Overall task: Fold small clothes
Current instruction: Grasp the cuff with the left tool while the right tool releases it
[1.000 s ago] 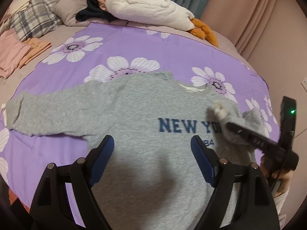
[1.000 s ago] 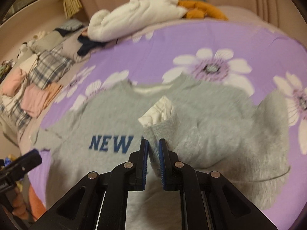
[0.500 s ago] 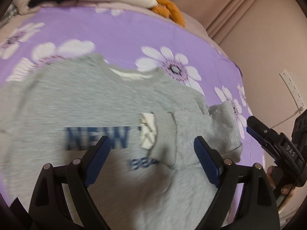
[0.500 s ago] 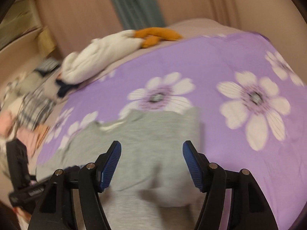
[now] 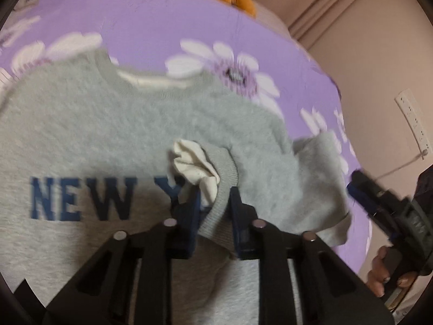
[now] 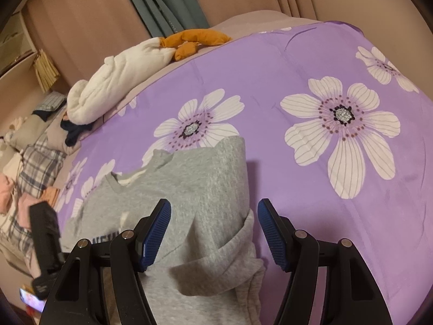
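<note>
A grey sweatshirt (image 5: 108, 124) printed "NEW Y…" lies flat on the purple bedspread, its right sleeve folded in over the chest. My left gripper (image 5: 215, 197) is closing on the ribbed sleeve cuff (image 5: 224, 168), which sits pinched between its blue pads; a white inner cuff (image 5: 192, 165) sticks out beside it. My right gripper (image 6: 213, 216) hovers open above the folded sleeve and shoulder of the sweatshirt (image 6: 194, 173) with nothing gripped. It also shows at the right edge of the left wrist view, held by a hand (image 5: 381, 273).
The floral purple bedspread (image 6: 297, 62) stretches away to the right. A white plush bundle (image 6: 116, 86) and an orange one (image 6: 194, 39) lie at the head of the bed. Folded clothes (image 6: 32, 168) are stacked at the left. A wall with a socket strip (image 5: 414, 119) stands close on the right.
My right gripper let go of the sleeve cuff, opened and drew back to the right. My left gripper swung right over the folded sleeve, came down and closed on the cuff.
</note>
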### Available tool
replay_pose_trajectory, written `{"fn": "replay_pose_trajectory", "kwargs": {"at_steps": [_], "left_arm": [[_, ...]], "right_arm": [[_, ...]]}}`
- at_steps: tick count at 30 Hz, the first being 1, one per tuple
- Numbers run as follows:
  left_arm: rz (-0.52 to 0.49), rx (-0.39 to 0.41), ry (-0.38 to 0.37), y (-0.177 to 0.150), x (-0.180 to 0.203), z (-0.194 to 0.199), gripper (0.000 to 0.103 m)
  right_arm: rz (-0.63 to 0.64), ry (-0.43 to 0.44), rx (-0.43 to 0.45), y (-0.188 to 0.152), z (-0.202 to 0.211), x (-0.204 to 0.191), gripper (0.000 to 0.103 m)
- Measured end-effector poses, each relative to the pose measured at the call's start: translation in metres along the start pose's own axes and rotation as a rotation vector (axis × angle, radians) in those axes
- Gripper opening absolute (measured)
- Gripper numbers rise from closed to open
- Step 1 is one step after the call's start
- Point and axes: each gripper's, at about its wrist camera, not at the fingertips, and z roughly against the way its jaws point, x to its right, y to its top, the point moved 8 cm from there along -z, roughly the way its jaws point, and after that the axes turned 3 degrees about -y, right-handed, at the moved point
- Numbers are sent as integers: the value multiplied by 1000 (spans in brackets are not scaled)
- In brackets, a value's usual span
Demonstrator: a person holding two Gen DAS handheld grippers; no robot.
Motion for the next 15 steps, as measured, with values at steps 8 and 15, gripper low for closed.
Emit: {"fn": "replay_pose_trajectory", "kwargs": {"at_steps": [8,15], "left_arm": [[-41,203,27,53,9,77,19],[-56,249,84,60,-14,108,19]], "right_arm": [[-12,26,-10,0,-3,-1,66],[-20,47,-51,-8,-16,-7,66]]}}
